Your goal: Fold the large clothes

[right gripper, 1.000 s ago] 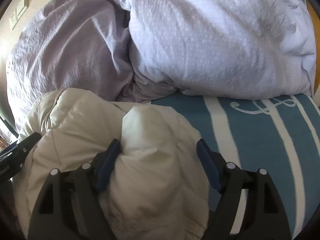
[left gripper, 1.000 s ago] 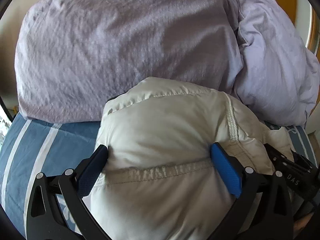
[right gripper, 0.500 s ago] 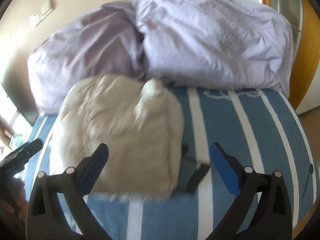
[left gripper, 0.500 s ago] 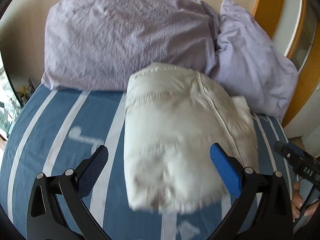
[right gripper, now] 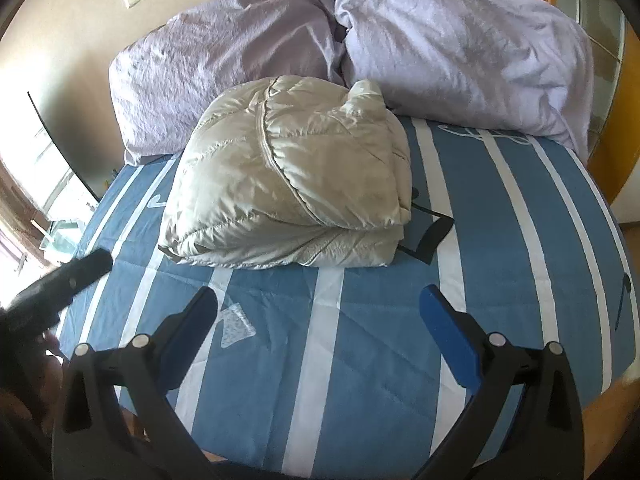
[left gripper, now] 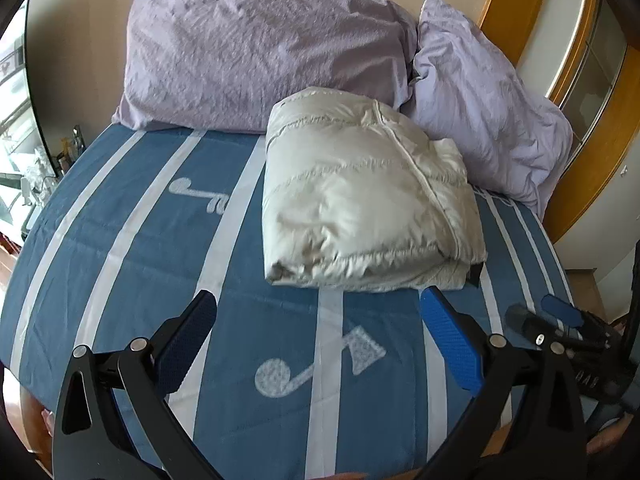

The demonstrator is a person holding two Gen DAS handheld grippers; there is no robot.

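From my left wrist camera I see my left gripper (left gripper: 318, 344) with its blue pads spread wide apart and nothing between them, hanging over the blue sheet with white stripes (left gripper: 132, 240). Ahead of it lies the cream puffer jacket (left gripper: 360, 204), folded into a thick bundle flat on the sheet, clear of both pads. The jacket's far edge touches the darker lilac pillow (left gripper: 256, 52) on the left and sits just beside the paler lilac pillow (left gripper: 484, 120) on the right. At the right edge of this view I catch part of my right gripper (left gripper: 560, 316). From my right wrist camera, that right gripper (right gripper: 318, 332) also stands fully spread and empty above the sheet, the folded jacket lying ahead of it, and a black strap (right gripper: 432, 236) pokes out from under the jacket's right side.
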